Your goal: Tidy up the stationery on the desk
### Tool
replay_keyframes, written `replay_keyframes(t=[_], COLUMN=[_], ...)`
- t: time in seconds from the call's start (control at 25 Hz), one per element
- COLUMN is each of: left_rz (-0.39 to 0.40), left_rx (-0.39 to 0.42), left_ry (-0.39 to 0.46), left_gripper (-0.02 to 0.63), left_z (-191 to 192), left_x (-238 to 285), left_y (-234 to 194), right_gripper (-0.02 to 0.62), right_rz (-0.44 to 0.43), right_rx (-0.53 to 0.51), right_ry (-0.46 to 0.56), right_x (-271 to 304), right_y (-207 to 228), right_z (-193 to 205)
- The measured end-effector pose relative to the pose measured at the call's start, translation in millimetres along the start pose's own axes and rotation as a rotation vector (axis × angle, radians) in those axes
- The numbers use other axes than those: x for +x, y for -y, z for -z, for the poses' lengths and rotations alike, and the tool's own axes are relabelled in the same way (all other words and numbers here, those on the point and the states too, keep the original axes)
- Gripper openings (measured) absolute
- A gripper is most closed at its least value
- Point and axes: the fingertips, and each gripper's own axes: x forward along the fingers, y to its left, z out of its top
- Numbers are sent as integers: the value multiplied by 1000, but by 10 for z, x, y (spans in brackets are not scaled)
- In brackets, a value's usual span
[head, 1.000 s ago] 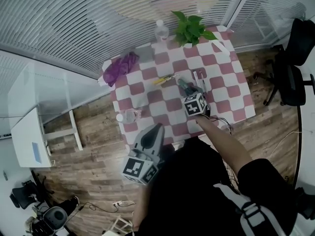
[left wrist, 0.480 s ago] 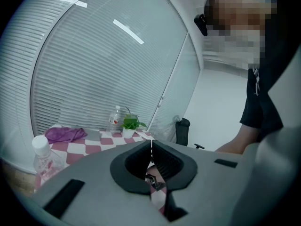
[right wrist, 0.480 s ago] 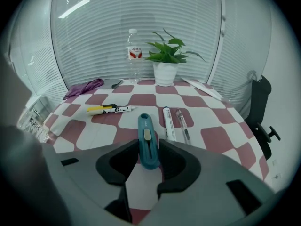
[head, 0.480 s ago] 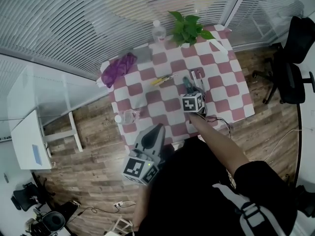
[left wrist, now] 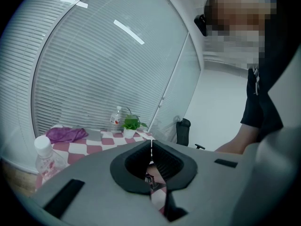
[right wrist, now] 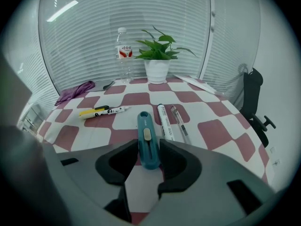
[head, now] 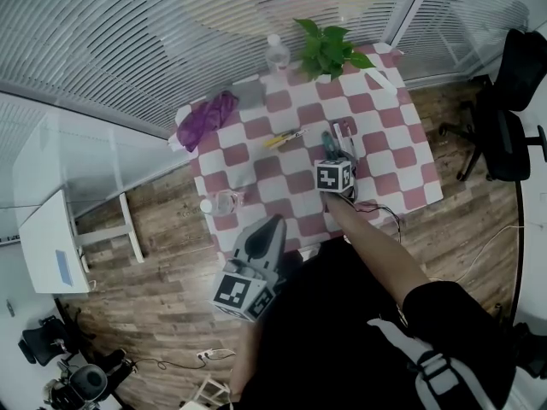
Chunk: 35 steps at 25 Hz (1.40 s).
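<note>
A teal utility knife sticks out forward between the jaws of my right gripper, which is shut on it just above the checked tablecloth. Just beyond the knife's tip lie a white marker and a clear pen, side by side. A yellow pen lies to the left. In the head view the right gripper is over the table's middle, near the marker and pen. My left gripper is off the table's near edge, its jaws together and empty.
A potted plant and a water bottle stand at the far edge. A purple cloth lies at the far left corner, and another bottle stands at the left edge. A black office chair is to the right.
My right gripper has moved a little farther over the table with the knife, closer to the marker and pen. The left gripper has stayed put.
</note>
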Motion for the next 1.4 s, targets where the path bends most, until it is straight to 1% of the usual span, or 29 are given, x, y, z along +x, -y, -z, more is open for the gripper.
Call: replay_keyframes(t=[0.36,0.4,0.52,0.92,1.16,1.4], left_rz=[12,13,12,13,15,25], left_rx=[1,3,2,-4,-10,-15], left_ry=[5,6,7,14,6,-23], left_gripper=[35,35,35,35,34,35], left_z=[19,16,-9,-24,-2,46], left_x=[4,5,10,17,-28,-99], left_y=[0,2,3,13,-39,-128], right_gripper=[164,166,201,209,209,209], right_rz=[-36,-36,-31,-61,-119,-168], right_rx=[4,0,-7,-6,11,-20], right_ry=[-4,0,18,82,113,142], right_x=[7,-5,-29,-173,-235,-235], right_y=[-77,-75,-62,-120,-371,-722], right_z=[17,8,-23,-199,-361,-468])
